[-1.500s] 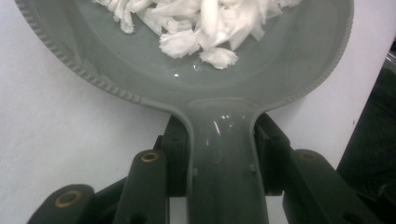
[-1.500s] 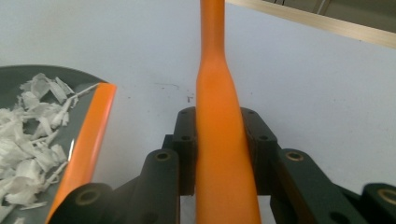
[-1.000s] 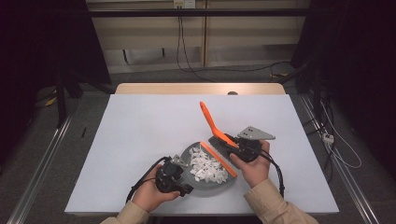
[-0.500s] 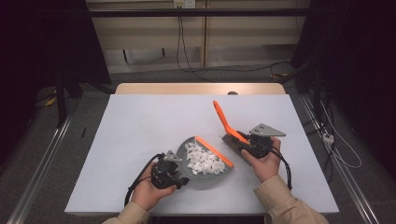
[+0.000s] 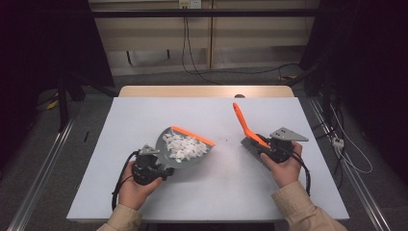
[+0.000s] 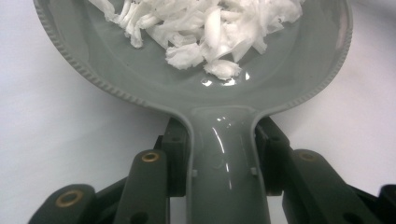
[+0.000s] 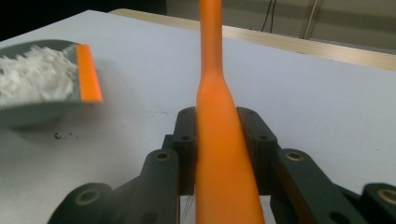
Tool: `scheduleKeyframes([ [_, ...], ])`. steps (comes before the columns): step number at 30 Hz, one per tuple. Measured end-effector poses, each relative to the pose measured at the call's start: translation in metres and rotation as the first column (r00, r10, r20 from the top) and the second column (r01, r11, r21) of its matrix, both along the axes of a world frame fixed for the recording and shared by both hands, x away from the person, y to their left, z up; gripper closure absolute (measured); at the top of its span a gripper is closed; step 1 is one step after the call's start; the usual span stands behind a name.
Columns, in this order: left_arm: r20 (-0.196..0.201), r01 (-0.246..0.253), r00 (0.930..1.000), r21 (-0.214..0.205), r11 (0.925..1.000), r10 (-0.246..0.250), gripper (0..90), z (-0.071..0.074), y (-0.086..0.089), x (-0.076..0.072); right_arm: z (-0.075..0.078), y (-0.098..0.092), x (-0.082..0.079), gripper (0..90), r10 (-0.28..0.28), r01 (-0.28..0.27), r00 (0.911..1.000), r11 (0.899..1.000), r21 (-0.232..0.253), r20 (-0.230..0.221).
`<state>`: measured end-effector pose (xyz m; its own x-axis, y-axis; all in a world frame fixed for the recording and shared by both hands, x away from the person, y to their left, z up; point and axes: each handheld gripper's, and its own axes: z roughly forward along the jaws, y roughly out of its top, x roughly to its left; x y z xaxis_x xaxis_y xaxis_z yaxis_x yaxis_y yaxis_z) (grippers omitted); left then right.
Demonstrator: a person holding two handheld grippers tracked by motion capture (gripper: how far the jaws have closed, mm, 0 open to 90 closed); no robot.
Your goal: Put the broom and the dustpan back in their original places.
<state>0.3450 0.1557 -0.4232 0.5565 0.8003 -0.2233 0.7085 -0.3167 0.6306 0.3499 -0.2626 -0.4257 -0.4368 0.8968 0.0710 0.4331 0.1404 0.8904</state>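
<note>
We see a grey dustpan with an orange front lip, lying at about 7 o'clock of the table's centre. Its lip faces 2 o'clock and its handle runs back toward 7 o'clock. A heap of white shredded scraps fills its bowl. We see the brush at about 4 o'clock, well apart from the dustpan. Its orange handle rises tilted toward 11 o'clock, and its grey bristle head sits low at the table surface.
</note>
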Motion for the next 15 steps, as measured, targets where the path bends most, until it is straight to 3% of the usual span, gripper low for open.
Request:
scheduleKeyframes([
  [4,-0.01,-0.104,0.9945,0.029,0.9941,0.105,63.6,-0.006,0.019,0.012,-0.003,-0.013,0.002,71.1,-0.031,0.031,0.9995,0.999,-0.023,-0.005],
  [7,-0.006,-0.187,0.9823,0.048,0.9812,0.187,63.6,-0.012,0.029,0.018,-0.004,-0.025,0.005,71.1,-0.08,0.08,0.9968,0.995,-0.065,0.003],
  [10,-0.01,-0.258,0.9658,0.056,0.9645,0.259,63.5,-0.017,0.04,0.023,-0.005,-0.037,0.008,71.0,-0.143,0.145,0.9895,0.98,-0.135,0.023],
  [12,-0.015,-0.288,0.957,0.058,0.9557,0.29,63.3,-0.021,0.045,0.026,-0.007,-0.039,0.008,70.9,-0.173,0.179,0.9838,0.963,-0.201,0.045],
  [13,-0.015,-0.282,0.959,0.038,0.9585,0.283,63.1,-0.023,0.046,0.026,-0.008,-0.039,0.008,70.7,-0.178,0.184,0.9829,0.961,-0.208,0.047],
  [15,-0.018,-0.266,0.9638,0.021,0.9638,0.266,57.8,-0.021,0.044,0.023,-0.009,-0.034,0.008,69.3,-0.159,0.163,0.9866,0.967,-0.196,0.036],
])
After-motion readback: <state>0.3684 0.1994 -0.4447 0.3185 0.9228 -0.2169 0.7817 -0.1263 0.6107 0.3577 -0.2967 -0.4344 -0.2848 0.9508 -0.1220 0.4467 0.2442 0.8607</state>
